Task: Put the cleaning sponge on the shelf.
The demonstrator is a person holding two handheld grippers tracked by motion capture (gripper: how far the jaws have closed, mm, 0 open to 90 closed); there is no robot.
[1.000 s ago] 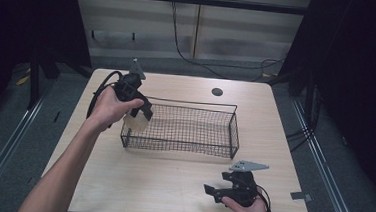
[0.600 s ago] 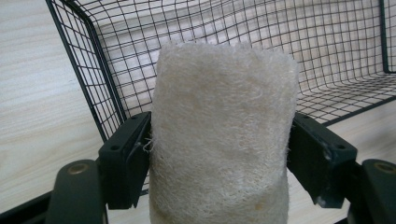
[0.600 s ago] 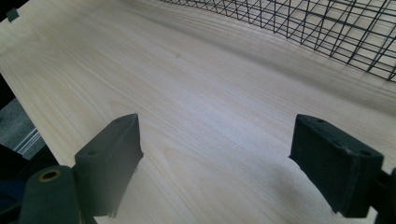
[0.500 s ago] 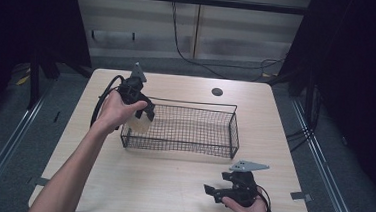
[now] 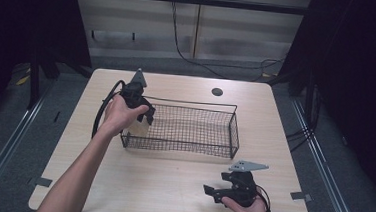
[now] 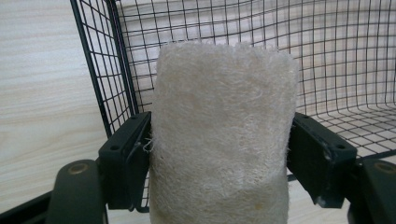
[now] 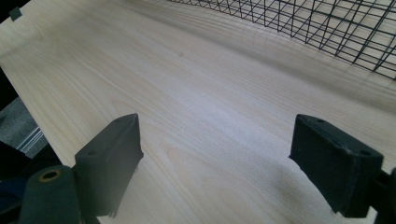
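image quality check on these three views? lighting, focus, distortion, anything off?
High view: the pale wooden table is evenly lit, the surroundings fall to near black, and the frame is soft. Left gripper view: the cream fibrous loofah sponge is sharp and bright between the left claw pads. Right gripper view: the black wire mesh basket bows near the top edge, with soft shadows under the open right claw.

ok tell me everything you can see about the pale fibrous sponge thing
The loofah sponge is a pale cream, rounded block of coarse, matted fibres, fuzzy at its edges. It stands upright between the jaws of the left tool, whose black pads press on its two sides. It hangs at the left end of the black wire basket, with the mesh wall close behind it and the light wooden table below.
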